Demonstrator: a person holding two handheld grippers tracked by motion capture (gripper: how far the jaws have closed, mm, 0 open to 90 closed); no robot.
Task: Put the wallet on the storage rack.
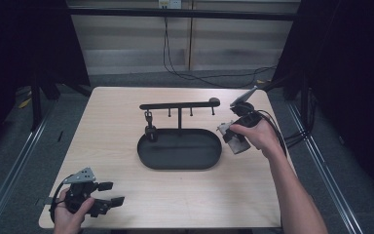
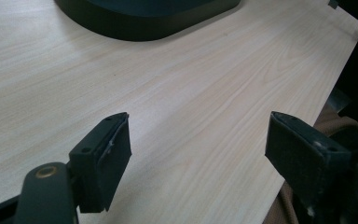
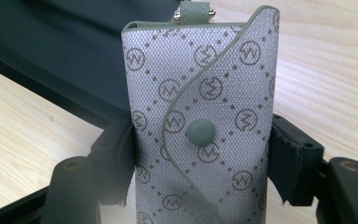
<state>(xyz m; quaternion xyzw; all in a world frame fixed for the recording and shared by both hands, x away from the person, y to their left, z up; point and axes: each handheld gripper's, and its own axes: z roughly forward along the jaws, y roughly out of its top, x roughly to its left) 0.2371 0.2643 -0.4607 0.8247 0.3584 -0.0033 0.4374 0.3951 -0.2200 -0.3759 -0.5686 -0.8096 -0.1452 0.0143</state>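
Left gripper (image 1: 108, 194) rests at the table's (image 1: 190, 195) 7 o'clock corner, fingers (image 2: 103, 158) wide apart, nothing between them. Right gripper (image 1: 230, 134) sits at 3 o'clock off the tray (image 1: 179, 152), fingers (image 3: 114, 154) clamped on the two long edges of a grey key pouch (image 3: 205, 121), held clear of the table beside the tray rim. Pouch: woven monogram fabric, flap closed by one snap, small tab with a metal pin at the top. Judged light, soft, slightly compressible, not fragile; textured weave should grip well. Best hold is mid-body across the width, as now, below the tab so the top stays free. Beyond the tray, at 12 o'clock, stands the hook rack (image 1: 179, 105) with a dark item hanging at its left end.
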